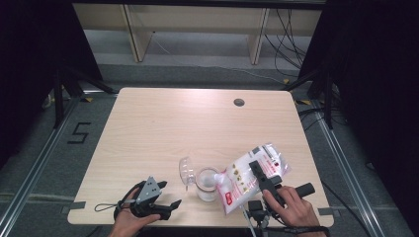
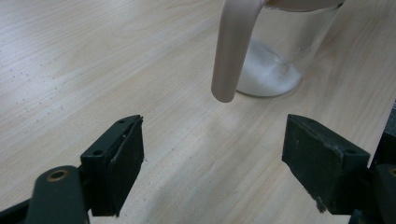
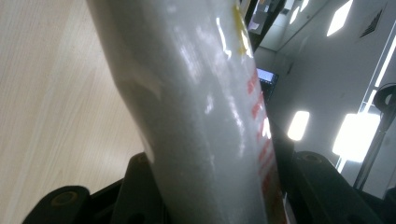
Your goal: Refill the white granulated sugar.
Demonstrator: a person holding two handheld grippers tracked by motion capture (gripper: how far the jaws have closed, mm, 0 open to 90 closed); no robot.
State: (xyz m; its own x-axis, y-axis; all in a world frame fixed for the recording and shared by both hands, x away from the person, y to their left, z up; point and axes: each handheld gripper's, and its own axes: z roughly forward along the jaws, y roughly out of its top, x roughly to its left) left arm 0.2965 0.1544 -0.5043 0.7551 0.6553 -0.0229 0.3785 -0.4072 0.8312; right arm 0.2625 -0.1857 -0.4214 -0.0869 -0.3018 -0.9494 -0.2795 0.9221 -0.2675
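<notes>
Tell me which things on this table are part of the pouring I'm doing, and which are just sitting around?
In the job:
- plastic bag of white grains, gripped in the right gripper, tipped at the jar
- glass jar, some white grains in the bottom
- jar lid, flipped open

Standing by or lying about:
- left gripper, jaws open, holding nothing
- round cable hole in the table

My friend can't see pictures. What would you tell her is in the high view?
A person's right gripper holds a white bag tipped over a clear jar near the front edge of a pale wooden table. The jar's clear lid stands open, and the left gripper rests open to the jar's left.
</notes>
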